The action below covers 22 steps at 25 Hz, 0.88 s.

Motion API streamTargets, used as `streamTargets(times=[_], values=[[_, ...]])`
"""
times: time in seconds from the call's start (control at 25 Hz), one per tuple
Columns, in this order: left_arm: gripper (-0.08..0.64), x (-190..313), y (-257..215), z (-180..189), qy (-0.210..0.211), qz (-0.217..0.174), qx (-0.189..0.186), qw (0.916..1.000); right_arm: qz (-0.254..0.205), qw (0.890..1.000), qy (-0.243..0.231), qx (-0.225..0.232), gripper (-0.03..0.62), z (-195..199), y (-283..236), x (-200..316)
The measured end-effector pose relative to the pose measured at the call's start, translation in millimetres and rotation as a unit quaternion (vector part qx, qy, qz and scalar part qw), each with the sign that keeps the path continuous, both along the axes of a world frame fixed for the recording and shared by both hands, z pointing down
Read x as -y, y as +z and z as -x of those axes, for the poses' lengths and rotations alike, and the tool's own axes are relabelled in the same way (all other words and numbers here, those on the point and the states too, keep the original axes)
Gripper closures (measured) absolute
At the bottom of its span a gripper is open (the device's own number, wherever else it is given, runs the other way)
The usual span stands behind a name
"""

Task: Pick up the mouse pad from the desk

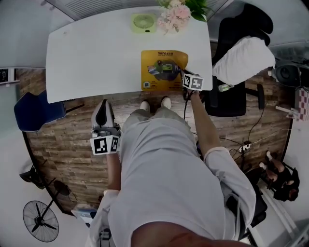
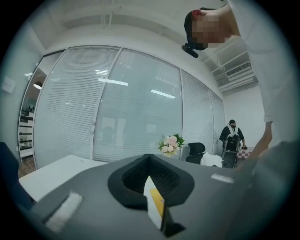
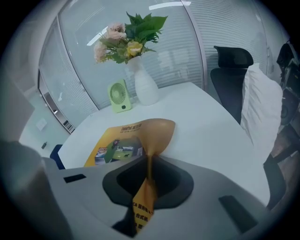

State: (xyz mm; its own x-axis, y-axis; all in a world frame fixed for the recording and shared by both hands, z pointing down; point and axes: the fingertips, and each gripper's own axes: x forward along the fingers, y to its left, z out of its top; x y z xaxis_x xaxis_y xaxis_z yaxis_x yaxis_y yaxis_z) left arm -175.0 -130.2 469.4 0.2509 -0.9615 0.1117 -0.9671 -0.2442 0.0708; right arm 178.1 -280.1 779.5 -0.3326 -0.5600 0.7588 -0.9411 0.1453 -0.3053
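Observation:
The yellow printed mouse pad (image 1: 163, 69) lies on the white desk (image 1: 96, 58), near its front edge. My right gripper (image 1: 187, 81) is at the pad's near right corner and is shut on it. In the right gripper view the pinched corner curls up off the desk and runs down between the jaws (image 3: 147, 187), while the rest of the mouse pad (image 3: 117, 143) still lies flat. My left gripper (image 1: 103, 115) hangs below the desk's front edge, left of my body, with its jaws together and pointing level over the desk (image 2: 153, 199). It holds nothing.
A small green fan (image 1: 143, 22) and a white vase of flowers (image 1: 176, 12) stand at the desk's far edge. A black office chair with a white pillow (image 1: 244, 58) is right of the desk. A blue chair (image 1: 36, 111) is at the left and a floor fan (image 1: 41, 222) is behind me.

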Motion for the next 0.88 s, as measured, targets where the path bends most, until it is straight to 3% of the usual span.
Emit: streamTargets(times=[0.48,0.88], values=[[0.566,3,-5,-9,0.013,-0.012,-0.003,0.9998,-0.068,0.994,-0.029,0.076,0.557,20,-49,-11],[0.566,12,-10,-19,0.033,-0.024,-0.007,0.9991,-0.147,0.979,-0.070,0.120,0.558,48,-112,-29]])
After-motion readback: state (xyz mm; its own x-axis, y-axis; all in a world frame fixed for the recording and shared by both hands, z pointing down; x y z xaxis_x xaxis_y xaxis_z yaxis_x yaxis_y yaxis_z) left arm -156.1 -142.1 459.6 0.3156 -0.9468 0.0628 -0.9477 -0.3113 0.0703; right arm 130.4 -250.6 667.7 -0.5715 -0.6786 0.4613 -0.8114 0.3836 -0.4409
